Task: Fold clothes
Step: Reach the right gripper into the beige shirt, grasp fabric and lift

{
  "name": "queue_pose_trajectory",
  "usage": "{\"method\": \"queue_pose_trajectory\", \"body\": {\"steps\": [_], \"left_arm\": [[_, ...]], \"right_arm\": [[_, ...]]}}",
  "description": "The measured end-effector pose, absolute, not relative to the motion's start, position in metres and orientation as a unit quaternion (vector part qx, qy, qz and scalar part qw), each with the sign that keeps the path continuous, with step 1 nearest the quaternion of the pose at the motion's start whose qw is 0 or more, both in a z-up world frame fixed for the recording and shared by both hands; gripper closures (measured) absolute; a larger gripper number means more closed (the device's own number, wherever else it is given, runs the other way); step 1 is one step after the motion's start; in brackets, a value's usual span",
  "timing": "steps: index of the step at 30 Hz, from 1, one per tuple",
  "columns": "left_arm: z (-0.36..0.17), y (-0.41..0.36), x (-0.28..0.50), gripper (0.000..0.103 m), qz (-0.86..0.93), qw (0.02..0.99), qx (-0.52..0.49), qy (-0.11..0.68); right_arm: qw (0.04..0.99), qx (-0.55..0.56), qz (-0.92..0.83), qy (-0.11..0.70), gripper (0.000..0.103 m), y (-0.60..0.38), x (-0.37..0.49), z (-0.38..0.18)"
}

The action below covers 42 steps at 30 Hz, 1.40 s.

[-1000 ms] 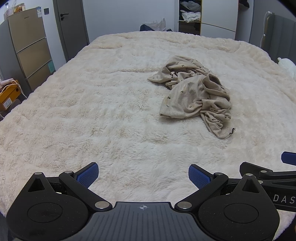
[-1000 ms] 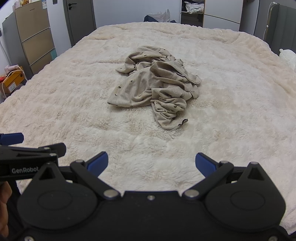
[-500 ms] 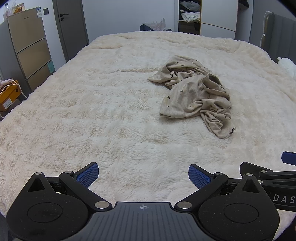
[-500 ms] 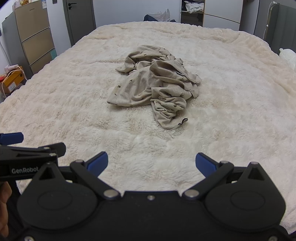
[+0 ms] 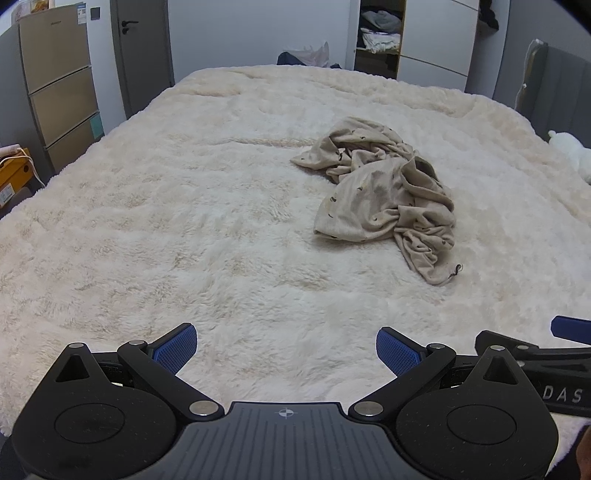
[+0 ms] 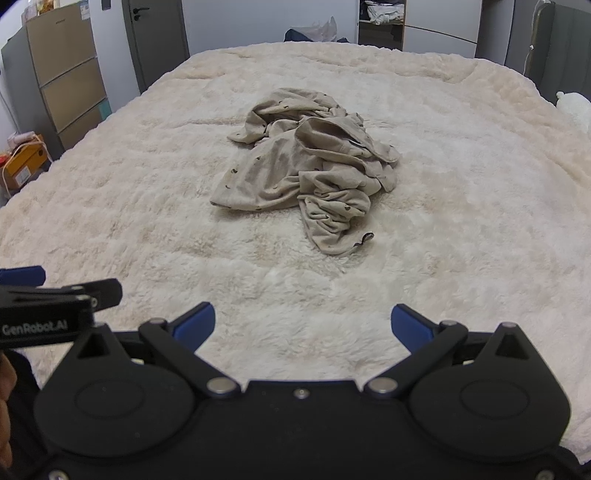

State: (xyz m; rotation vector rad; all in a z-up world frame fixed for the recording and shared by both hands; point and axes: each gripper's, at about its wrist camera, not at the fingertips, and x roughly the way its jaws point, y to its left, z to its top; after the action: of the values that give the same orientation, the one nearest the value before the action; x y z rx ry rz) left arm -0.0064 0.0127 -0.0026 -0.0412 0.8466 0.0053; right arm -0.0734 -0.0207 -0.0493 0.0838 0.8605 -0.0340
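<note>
Left gripper (image 5: 286, 349) and right gripper (image 6: 303, 325): jaws spread wide, holding nothing, low over the bed's (image 5: 184, 229) near edge. Crumpled beige garment (image 6: 306, 170) lies mid-bed, well apart. Only the left view shows the wardrobe's (image 5: 378, 33) stacked shelves fully.

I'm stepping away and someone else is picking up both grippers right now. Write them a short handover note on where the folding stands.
Left gripper: open, empty, held low over the near part of the bed.
Right gripper: open, empty, beside the left one.
The crumpled beige garment with small dark print lies in a heap mid-bed on the cream fluffy blanket, ahead of both grippers and touched by neither.
Done: nothing; no fold made.
Left: reach forward, spread the garment flat, then fold it.
</note>
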Motion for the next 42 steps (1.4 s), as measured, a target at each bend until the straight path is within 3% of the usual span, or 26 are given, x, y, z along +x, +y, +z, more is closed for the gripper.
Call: {"method": "queue_pose_trajectory", "body": {"steps": [6, 13, 25, 30, 32, 37, 41, 42], "left_arm": [[-0.017, 0.029, -0.008, 0.000, -0.025, 0.917, -0.110, 0.382], [-0.017, 0.030, 0.001, 0.000, -0.046, 0.908, -0.119, 0.400], [-0.004, 0.010, 0.075, 0.000, -0.086, 0.920, -0.001, 0.383], [-0.024, 0.008, 0.127, 0.000, -0.113, 0.927, 0.040, 0.354], [-0.039, 0.011, 0.140, 0.000, -0.127, 0.928, 0.038, 0.348], [-0.070, 0.012, 0.153, 0.003, -0.136, 0.918, 0.048, 0.371], [-0.072, 0.011, 0.152, 0.003, -0.134, 0.923, 0.083, 0.352], [-0.074, 0.017, 0.154, 0.003, -0.135, 0.922, 0.074, 0.356]], "right_arm": [[0.917, 0.037, -0.039, 0.394, 0.000, -0.036, -0.074, -0.056], [0.916, 0.051, -0.027, 0.397, 0.000, -0.045, -0.070, -0.057], [0.920, 0.047, -0.048, 0.386, 0.000, -0.063, -0.049, -0.056], [0.922, 0.016, -0.041, 0.385, 0.003, -0.075, -0.021, -0.065], [0.922, 0.010, -0.028, 0.386, 0.007, -0.079, -0.005, -0.069], [0.925, -0.015, 0.001, 0.380, 0.034, -0.079, 0.037, -0.072], [0.925, -0.053, 0.004, 0.376, 0.040, -0.070, 0.074, -0.074], [0.923, -0.065, 0.007, 0.379, 0.049, -0.066, 0.088, -0.077]]}}
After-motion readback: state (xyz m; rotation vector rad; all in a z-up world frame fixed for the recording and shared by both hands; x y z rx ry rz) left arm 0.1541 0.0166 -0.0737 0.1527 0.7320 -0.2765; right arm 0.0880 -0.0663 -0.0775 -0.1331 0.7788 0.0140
